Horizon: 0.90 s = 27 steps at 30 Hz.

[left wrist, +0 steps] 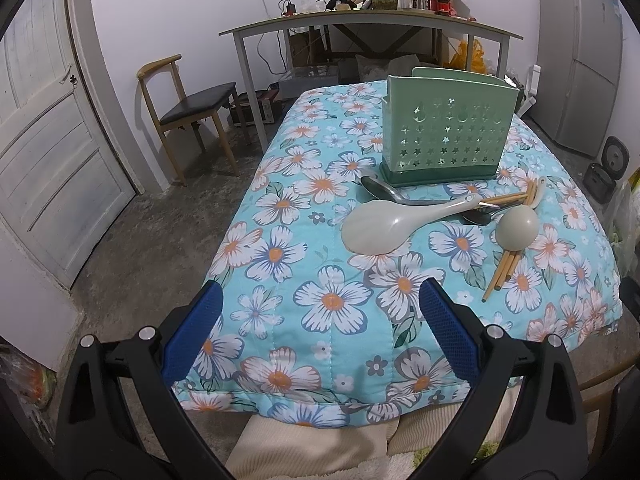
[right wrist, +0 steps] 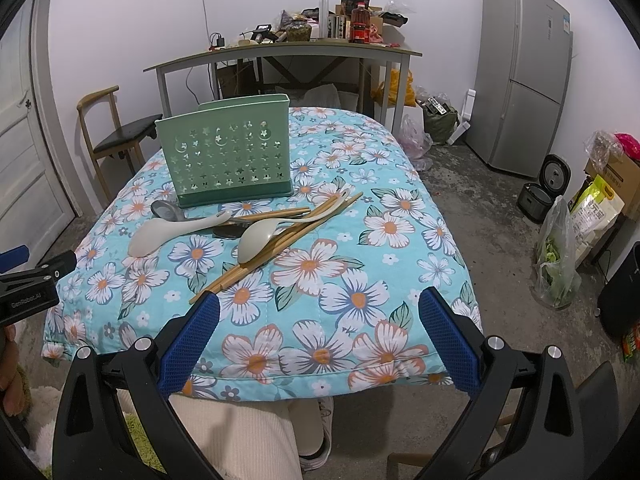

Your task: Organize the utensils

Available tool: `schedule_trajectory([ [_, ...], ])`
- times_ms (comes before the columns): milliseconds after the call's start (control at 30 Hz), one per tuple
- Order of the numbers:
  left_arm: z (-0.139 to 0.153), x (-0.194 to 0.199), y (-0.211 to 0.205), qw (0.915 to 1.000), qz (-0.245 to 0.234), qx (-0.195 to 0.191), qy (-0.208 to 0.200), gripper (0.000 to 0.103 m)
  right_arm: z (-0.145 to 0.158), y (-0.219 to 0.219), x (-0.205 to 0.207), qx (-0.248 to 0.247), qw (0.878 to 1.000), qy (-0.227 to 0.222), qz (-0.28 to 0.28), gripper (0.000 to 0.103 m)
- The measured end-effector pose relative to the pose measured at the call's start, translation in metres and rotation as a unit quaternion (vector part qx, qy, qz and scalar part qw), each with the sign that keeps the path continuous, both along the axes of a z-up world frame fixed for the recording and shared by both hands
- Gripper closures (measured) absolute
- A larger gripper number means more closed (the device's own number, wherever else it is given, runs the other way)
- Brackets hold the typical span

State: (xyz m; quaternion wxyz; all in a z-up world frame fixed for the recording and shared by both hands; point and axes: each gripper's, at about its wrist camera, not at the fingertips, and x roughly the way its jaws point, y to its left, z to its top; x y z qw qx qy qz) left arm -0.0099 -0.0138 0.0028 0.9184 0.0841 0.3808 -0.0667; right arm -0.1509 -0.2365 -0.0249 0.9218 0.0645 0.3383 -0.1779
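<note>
A green perforated utensil holder (left wrist: pixel 444 136) (right wrist: pixel 230 158) stands upright on the floral-cloth table (left wrist: pixel 320 280) (right wrist: pixel 360 280). In front of it lies a pile of utensils: a pale rice paddle (left wrist: pixel 380 228) (right wrist: pixel 160 236), a pale ladle (left wrist: pixel 516 226) (right wrist: pixel 256 242), a metal spoon (left wrist: pixel 384 192) (right wrist: pixel 164 210) and several wooden chopsticks (left wrist: pixel 502 270) (right wrist: pixel 280 240). My left gripper (left wrist: pixel 320 300) is open and empty above the table's near edge. My right gripper (right wrist: pixel 318 308) is open and empty, near the chopstick tips. The left gripper's body also shows at the left edge of the right wrist view (right wrist: pixel 32 284).
A wooden chair (left wrist: pixel 188 108) (right wrist: pixel 116 136) stands left of the table by a white door (left wrist: pixel 48 152). A cluttered desk (left wrist: pixel 368 24) (right wrist: pixel 288 48) stands behind. A grey fridge (right wrist: pixel 520 76), a rice cooker (right wrist: pixel 544 188) and bags (right wrist: pixel 560 256) are on the right. My legs (right wrist: pixel 240 436) are below the table edge.
</note>
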Motion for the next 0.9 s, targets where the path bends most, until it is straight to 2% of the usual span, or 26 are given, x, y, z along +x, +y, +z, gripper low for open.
schedule_trajectory([
  [900, -0.0028, 0.0008, 0.0070, 1.0000, 0.001, 0.002, 0.002, 0.008, 0.0003, -0.0003, -0.0006, 0.002, 1.000, -0.001, 0.000, 0.006],
])
